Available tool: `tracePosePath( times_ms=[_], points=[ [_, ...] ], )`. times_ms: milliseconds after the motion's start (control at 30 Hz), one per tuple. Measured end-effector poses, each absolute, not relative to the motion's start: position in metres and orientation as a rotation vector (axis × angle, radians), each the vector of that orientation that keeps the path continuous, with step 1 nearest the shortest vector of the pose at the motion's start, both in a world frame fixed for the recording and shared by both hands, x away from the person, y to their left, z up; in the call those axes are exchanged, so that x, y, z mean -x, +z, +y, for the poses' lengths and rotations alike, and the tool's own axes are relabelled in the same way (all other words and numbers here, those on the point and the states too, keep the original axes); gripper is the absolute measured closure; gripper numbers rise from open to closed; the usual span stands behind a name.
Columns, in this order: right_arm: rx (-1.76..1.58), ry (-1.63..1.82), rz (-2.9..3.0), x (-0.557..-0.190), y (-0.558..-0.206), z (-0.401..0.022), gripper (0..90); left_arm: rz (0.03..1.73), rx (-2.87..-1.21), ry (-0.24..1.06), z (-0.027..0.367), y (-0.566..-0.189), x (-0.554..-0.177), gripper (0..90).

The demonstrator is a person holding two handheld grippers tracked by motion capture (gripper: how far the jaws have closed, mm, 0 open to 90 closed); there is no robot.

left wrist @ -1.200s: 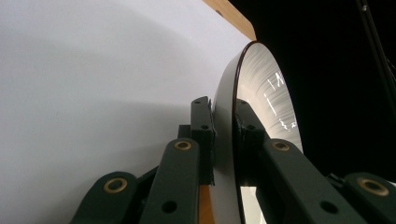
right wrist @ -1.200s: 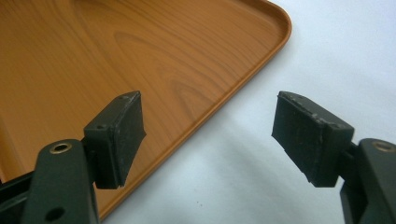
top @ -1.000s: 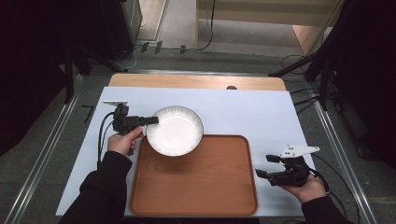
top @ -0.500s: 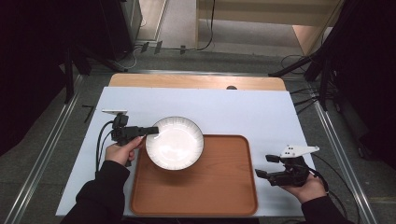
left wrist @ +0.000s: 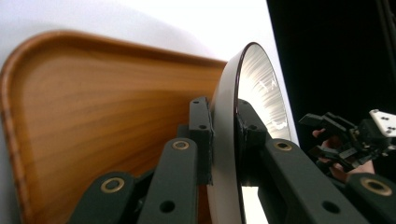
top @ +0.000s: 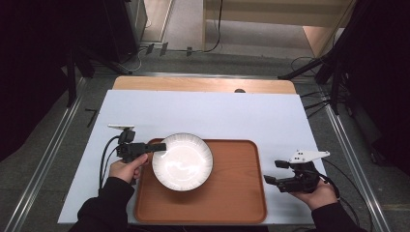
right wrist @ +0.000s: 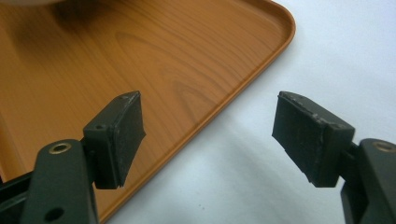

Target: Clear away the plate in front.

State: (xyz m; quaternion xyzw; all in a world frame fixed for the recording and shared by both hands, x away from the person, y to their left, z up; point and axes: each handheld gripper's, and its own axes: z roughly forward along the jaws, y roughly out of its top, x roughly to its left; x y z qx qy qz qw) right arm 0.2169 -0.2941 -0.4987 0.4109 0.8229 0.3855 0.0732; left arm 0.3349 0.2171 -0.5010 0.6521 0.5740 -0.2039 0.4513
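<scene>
White surface (top: 241, 116) seen from above: left claw (top: 162, 146) carries a white plate (top: 183, 161) over the wooden tray (top: 232, 193). Left gripper view: pads clamp the plate's rim. Right gripper view: right claw (right wrist: 208, 140) gapes, idle. Next, lower and release.

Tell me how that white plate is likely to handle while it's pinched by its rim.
The plate looks like glazed ceramic, glossy with reflections, so it is probably stiff but slippery and breakable if dropped. The left gripper clamps only one edge, with the rest of the plate reaching out over the tray, so it may sag or pivot in the pads. Being round, it could roll if it landed on edge.
</scene>
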Motion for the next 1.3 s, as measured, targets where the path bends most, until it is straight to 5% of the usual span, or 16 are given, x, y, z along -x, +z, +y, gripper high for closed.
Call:
tracePosePath(
  times_ms=[1300],
  points=[
    [-1.226, 1.152, 2.491, -0.218, -0.499, -0.291, 25.4, 1.402, -1.704, -0.517, 0.184, -0.522, -0.324, 80.8]
  ],
)
